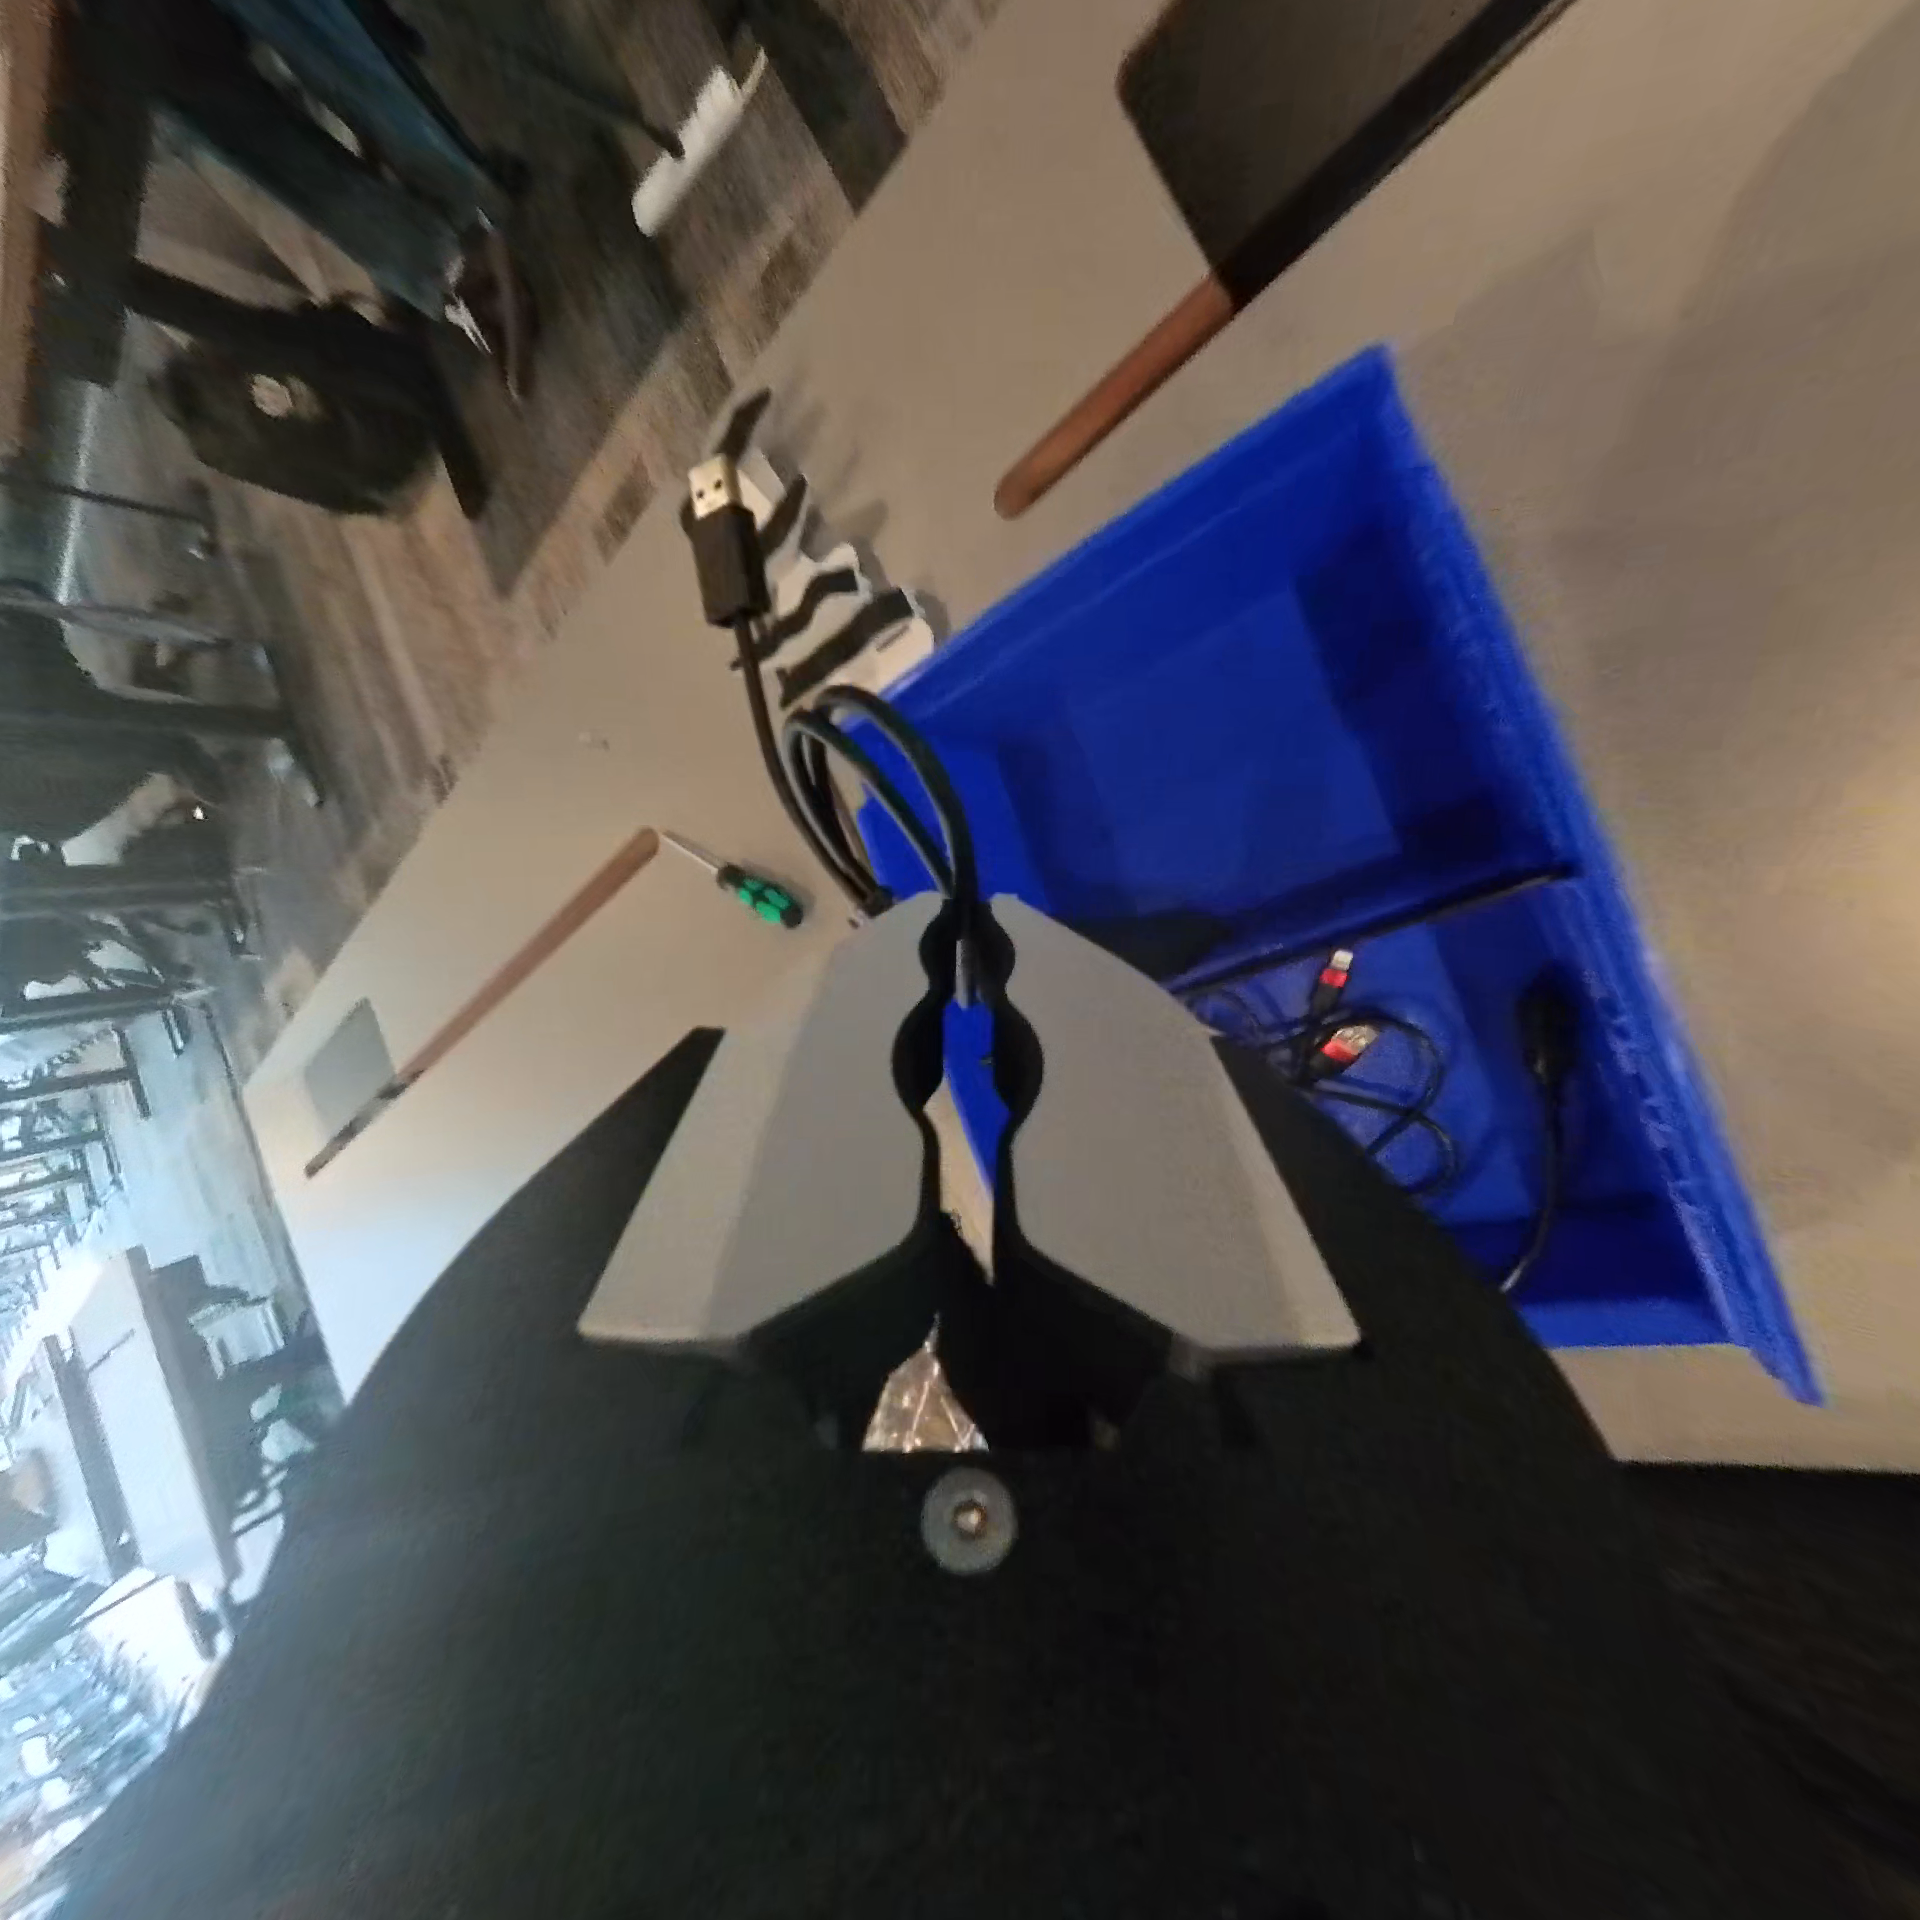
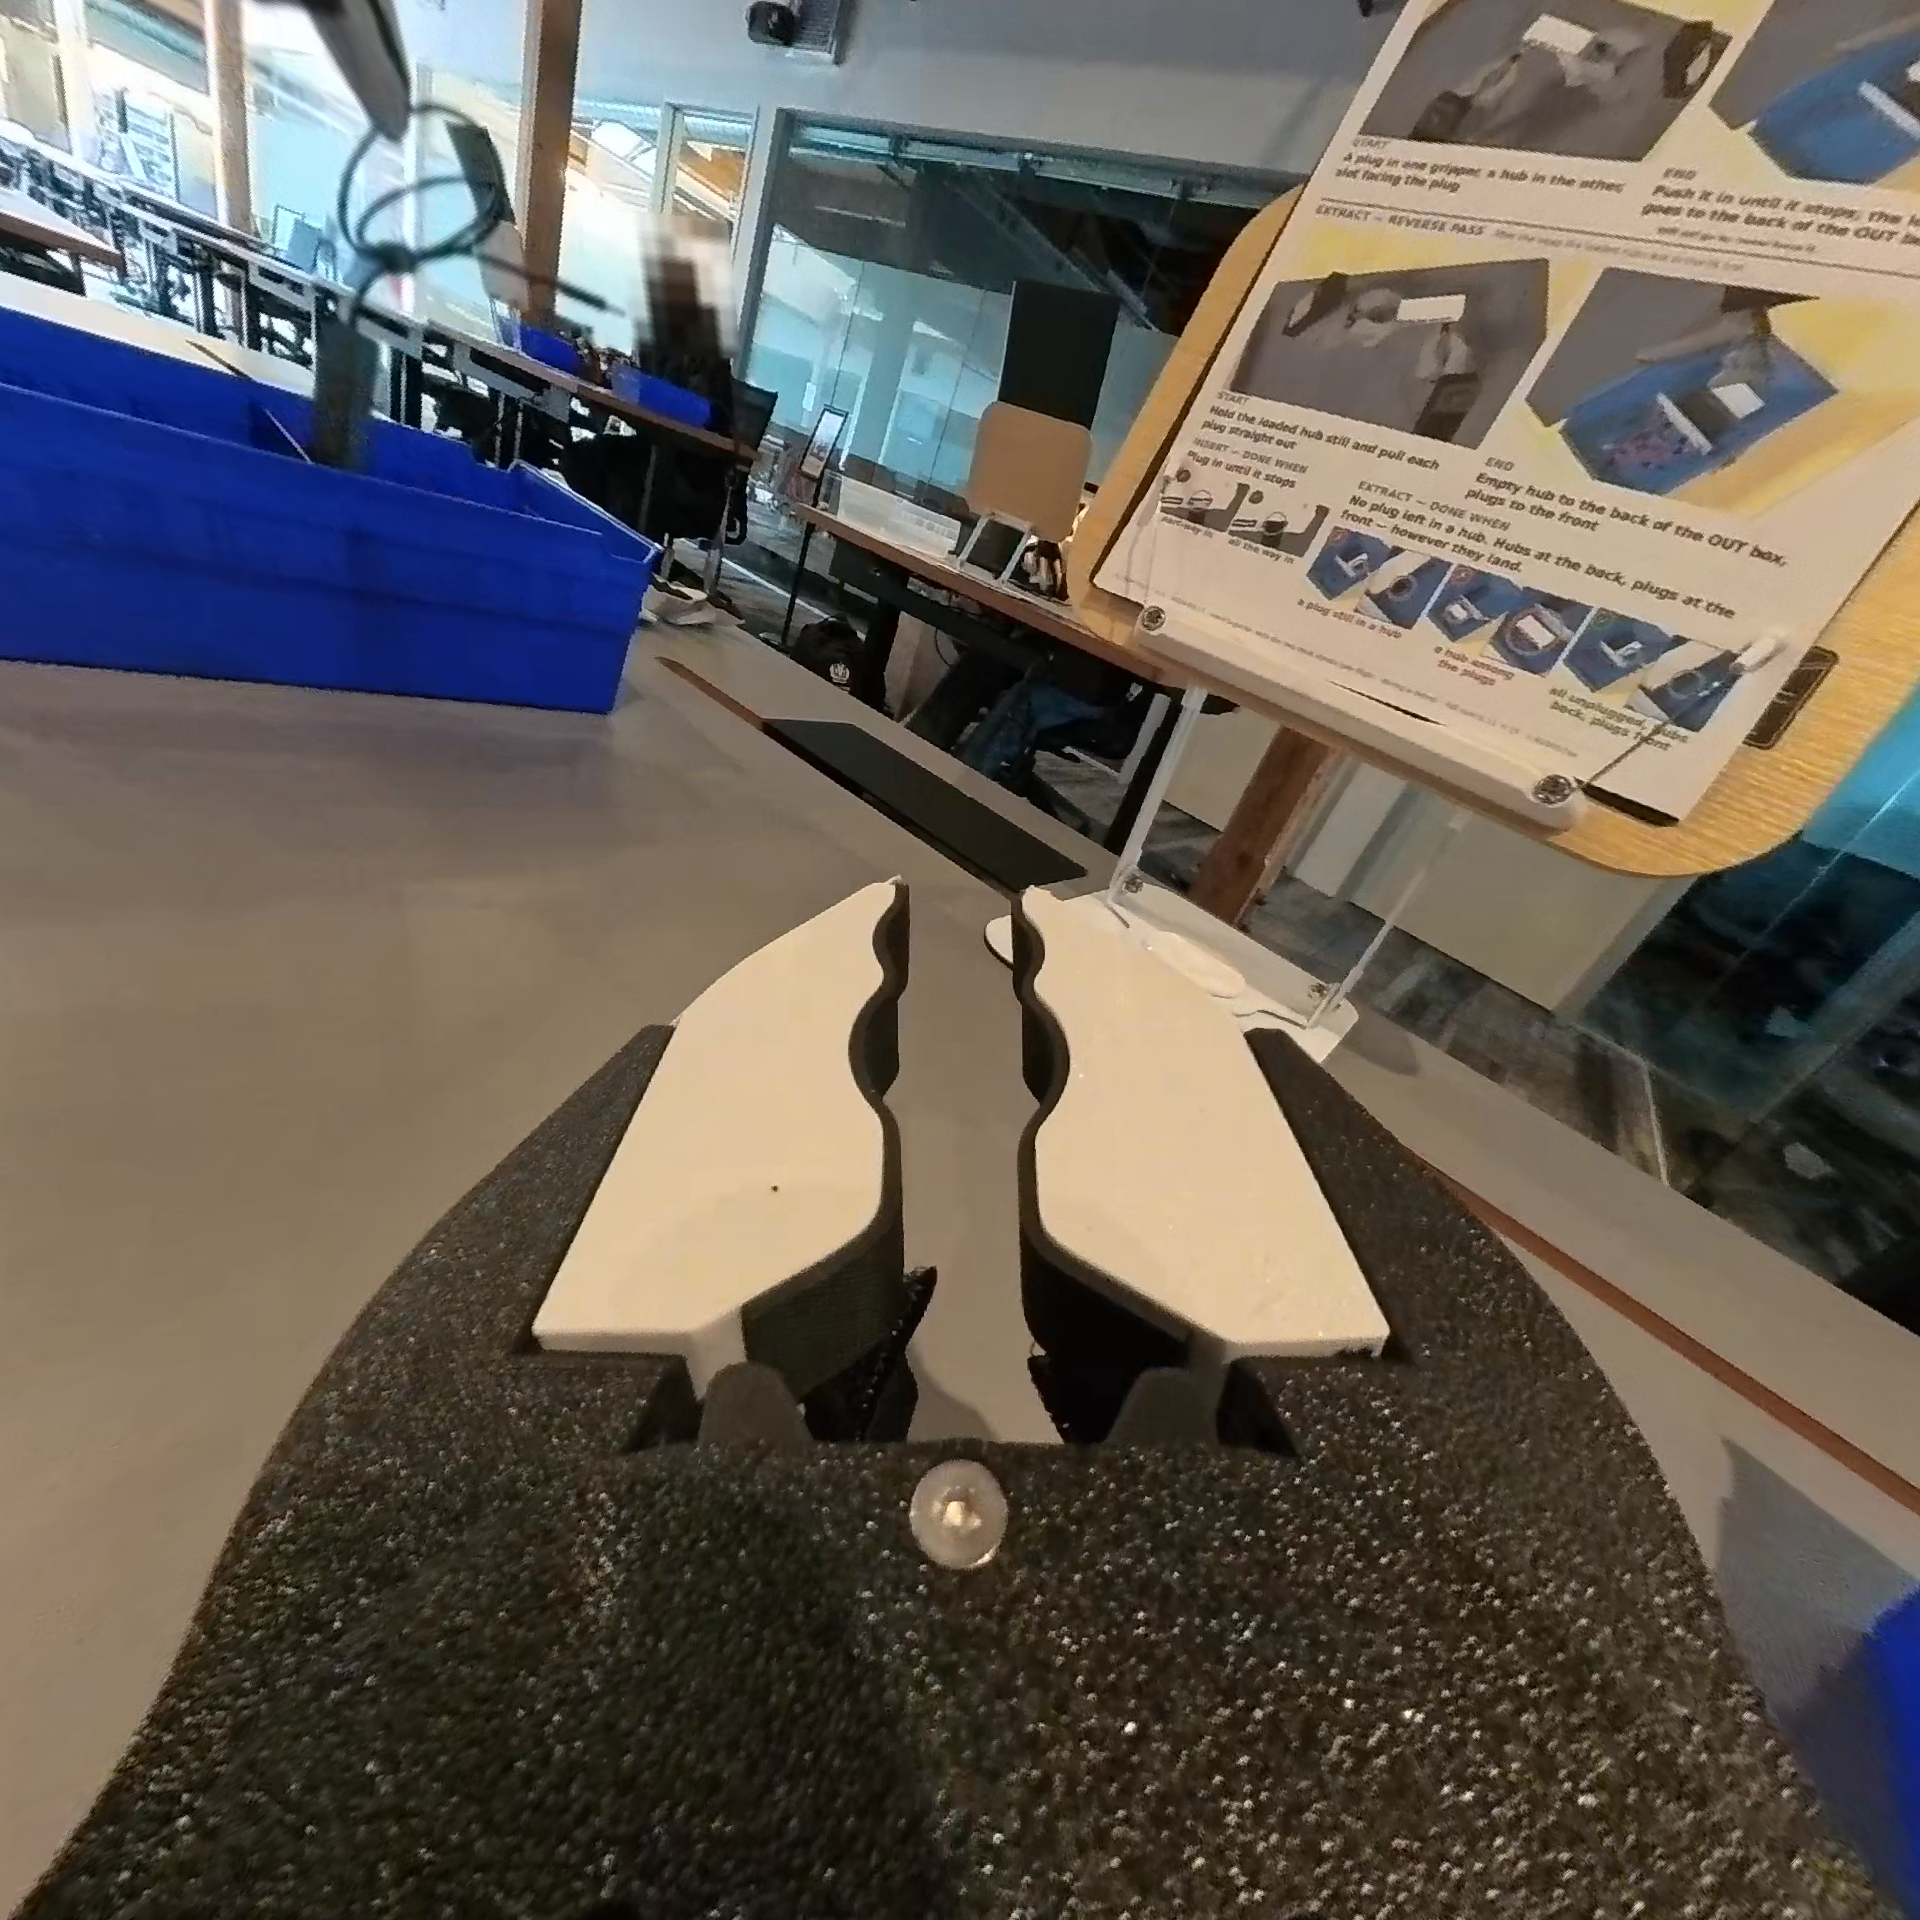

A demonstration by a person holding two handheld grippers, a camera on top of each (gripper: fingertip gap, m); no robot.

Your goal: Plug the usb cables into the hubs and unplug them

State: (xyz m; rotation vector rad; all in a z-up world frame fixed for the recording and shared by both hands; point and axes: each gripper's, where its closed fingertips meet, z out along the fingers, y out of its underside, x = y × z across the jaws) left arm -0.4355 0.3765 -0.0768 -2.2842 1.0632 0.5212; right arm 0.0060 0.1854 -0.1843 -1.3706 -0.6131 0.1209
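My left gripper (image 1: 961, 920) is shut on a black USB cable (image 1: 831, 790), pinched at its coiled loop. The cable's plug (image 1: 719, 540) sticks out beyond the fingertips. The gripper hangs over a blue divided bin (image 1: 1403, 644). One compartment of the bin holds several loose cables, some with red plugs (image 1: 1345, 1039). In the right wrist view the same cable (image 2: 348, 384) dangles above the bin (image 2: 312, 561) at the upper left. My right gripper (image 2: 961, 904) is open and empty, low over the grey table (image 2: 364, 935). I see no hub in either view.
A green-and-black screwdriver (image 1: 764, 899) and a black-and-white striped item (image 1: 831, 603) lie beside the bin. An instruction board on a clear stand (image 2: 1455, 416) stands ahead on the right. A black pad (image 2: 914, 800) lies on the table ahead of the right gripper. The table edge runs along the right.
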